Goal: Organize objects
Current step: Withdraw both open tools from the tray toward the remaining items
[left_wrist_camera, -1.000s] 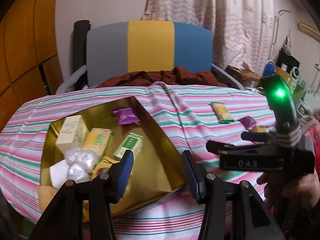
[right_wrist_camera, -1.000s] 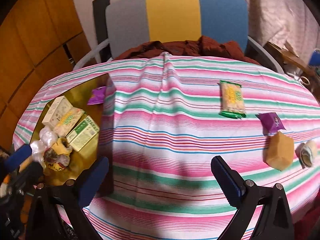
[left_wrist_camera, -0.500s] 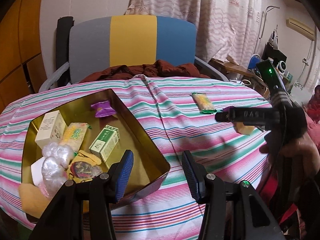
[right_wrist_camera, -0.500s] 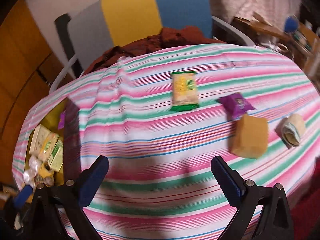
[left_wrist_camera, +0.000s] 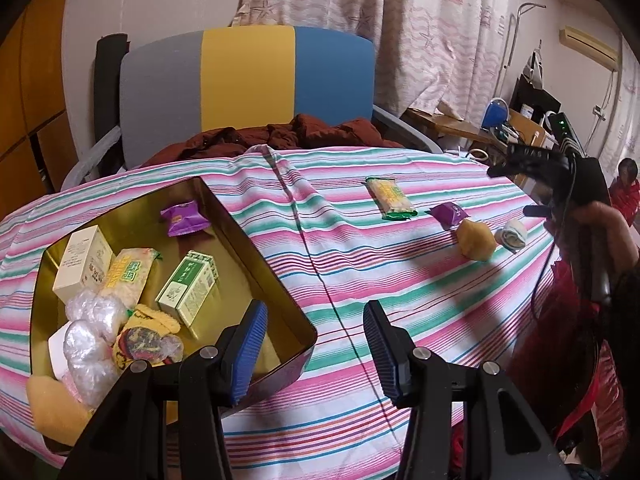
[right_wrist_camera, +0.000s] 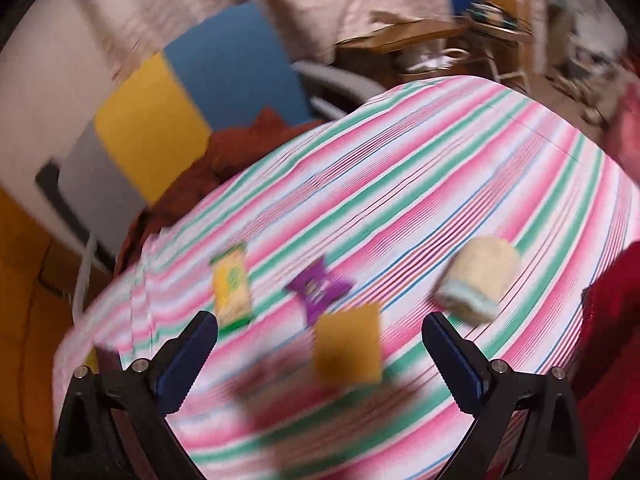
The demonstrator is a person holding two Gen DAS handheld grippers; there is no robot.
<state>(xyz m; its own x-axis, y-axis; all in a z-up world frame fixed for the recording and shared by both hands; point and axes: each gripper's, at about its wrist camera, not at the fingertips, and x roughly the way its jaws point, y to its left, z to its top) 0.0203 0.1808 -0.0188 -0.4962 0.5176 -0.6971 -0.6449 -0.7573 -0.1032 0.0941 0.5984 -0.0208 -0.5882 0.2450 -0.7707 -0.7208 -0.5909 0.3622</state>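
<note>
- Nearest us, our left gripper (left_wrist_camera: 316,344) hangs released and empty over the near corner of the gold tin (left_wrist_camera: 276,276).
- Our right gripper (right_wrist_camera: 320,356) is spread wide with nothing between its jaws, above the striped tablecloth (right_wrist_camera: 440,168); that view is blurred.
- Inside the tin lie a green box (left_wrist_camera: 188,288), a cream box (left_wrist_camera: 82,264), a purple packet (left_wrist_camera: 184,218) and bubble-wrapped bundles (left_wrist_camera: 86,336).
- Loose on the cloth, well apart from the tin, we see a yellow-brown block (right_wrist_camera: 348,350), a purple sachet (right_wrist_camera: 318,288), a green-edged snack pack (right_wrist_camera: 232,290) and a rolled cloth (right_wrist_camera: 476,280).
- Beyond stands a grey, yellow and blue chair (left_wrist_camera: 248,76).
</note>
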